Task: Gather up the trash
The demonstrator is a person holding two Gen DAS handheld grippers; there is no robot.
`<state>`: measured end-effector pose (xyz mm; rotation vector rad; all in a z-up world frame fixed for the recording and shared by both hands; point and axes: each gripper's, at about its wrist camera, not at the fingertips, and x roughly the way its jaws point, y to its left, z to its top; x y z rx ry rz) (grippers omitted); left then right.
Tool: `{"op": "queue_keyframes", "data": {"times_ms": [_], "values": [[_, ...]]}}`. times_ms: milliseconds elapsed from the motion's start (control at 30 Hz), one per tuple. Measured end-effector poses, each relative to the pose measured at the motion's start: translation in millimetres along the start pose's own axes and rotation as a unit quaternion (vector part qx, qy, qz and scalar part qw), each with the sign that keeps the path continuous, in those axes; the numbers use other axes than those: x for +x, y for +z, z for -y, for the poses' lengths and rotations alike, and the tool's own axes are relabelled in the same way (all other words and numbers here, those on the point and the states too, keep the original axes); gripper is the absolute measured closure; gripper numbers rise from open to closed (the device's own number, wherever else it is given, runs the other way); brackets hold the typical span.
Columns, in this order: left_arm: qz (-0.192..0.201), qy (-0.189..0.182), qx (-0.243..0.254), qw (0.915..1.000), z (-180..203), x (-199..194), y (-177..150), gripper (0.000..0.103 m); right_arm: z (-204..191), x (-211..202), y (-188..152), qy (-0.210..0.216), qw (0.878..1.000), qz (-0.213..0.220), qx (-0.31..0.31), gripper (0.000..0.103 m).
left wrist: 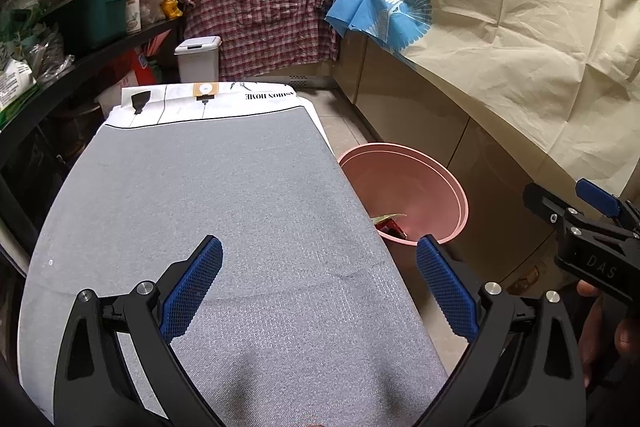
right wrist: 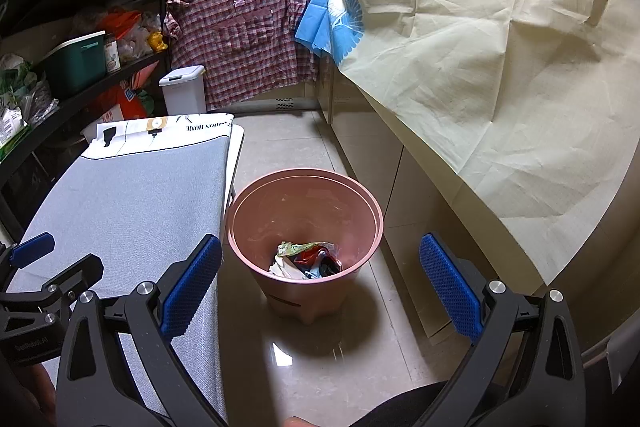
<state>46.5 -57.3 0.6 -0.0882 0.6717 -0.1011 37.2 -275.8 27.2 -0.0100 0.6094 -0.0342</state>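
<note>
My right gripper (right wrist: 320, 283) and left gripper (left wrist: 319, 283), jaws apart and empty. Crumpled trash (right wrist: 307, 259) lies in the pink bin (right wrist: 360, 211) (on the floor beside the desk's (left wrist: 200, 195) right edge), ahead between my right jaws.

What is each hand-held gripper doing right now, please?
Left hand-held gripper: open, holding nothing, over the grey table.
Right hand-held gripper: open, empty, above the pink bin.

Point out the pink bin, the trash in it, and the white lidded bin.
pink bin (right wrist: 372, 223), right wrist view, right rim.
trash (right wrist: 308, 259), right wrist view, middle of the pile.
white lidded bin (right wrist: 182, 95), right wrist view, front wall.
</note>
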Motion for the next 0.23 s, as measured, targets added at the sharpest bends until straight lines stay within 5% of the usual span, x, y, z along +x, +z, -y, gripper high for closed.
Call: {"op": "queue_keyframes", "data": {"times_ms": [233], "values": [[-0.003, 0.004, -0.007, 1.0, -2.4, 0.7, 1.2, 0.009, 0.0, -0.3, 0.0, 0.0, 1.0, 0.0, 0.0, 0.006]]}}
